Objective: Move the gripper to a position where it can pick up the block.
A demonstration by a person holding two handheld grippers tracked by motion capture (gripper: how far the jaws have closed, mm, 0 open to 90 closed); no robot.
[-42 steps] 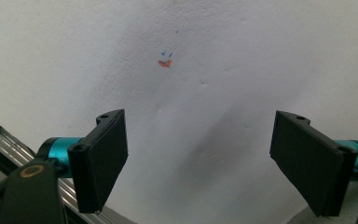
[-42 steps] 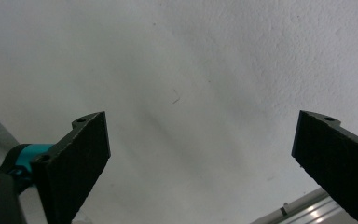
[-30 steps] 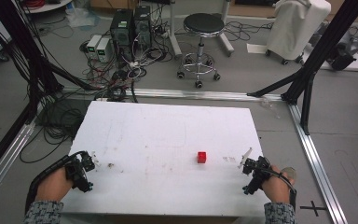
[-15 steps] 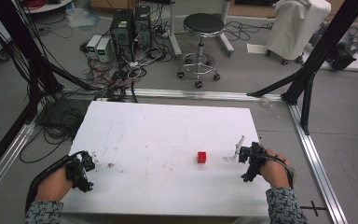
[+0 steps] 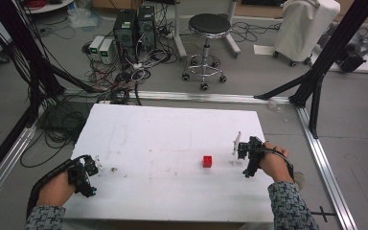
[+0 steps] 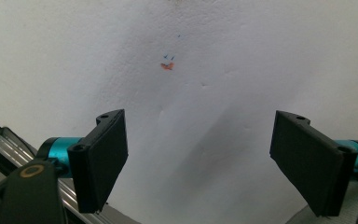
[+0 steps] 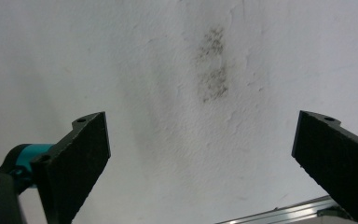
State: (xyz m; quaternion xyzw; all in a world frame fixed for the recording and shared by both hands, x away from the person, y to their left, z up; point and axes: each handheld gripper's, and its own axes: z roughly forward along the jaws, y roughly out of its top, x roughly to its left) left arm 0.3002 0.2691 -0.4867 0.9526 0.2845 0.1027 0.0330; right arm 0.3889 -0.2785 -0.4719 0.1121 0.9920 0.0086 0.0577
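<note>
A small red cube (image 5: pixel 207 161) sits on the white table (image 5: pixel 172 139), right of centre and toward the front. My right gripper (image 5: pixel 243 158) hovers just right of the cube, a short gap away, above the table's right edge. In the right gripper view its jaws stand wide apart over bare white surface, so the right gripper (image 7: pixel 200 158) is open and holds nothing. My left gripper (image 5: pixel 88 175) rests at the front left corner, far from the cube. Its own view shows the left gripper (image 6: pixel 198 158) open, with nothing between the jaws.
A thin white stick (image 5: pixel 236 143) lies near the right gripper. Small dark specks (image 5: pixel 110 168) mark the table by the left gripper. An aluminium frame rail (image 5: pixel 323 163) runs along the right side. A stool (image 5: pixel 206 28) and cabled computers (image 5: pixel 134 28) stand beyond the table.
My right gripper has moved up and leftward from the front right corner toward the red cube. The left gripper has stayed in place.
</note>
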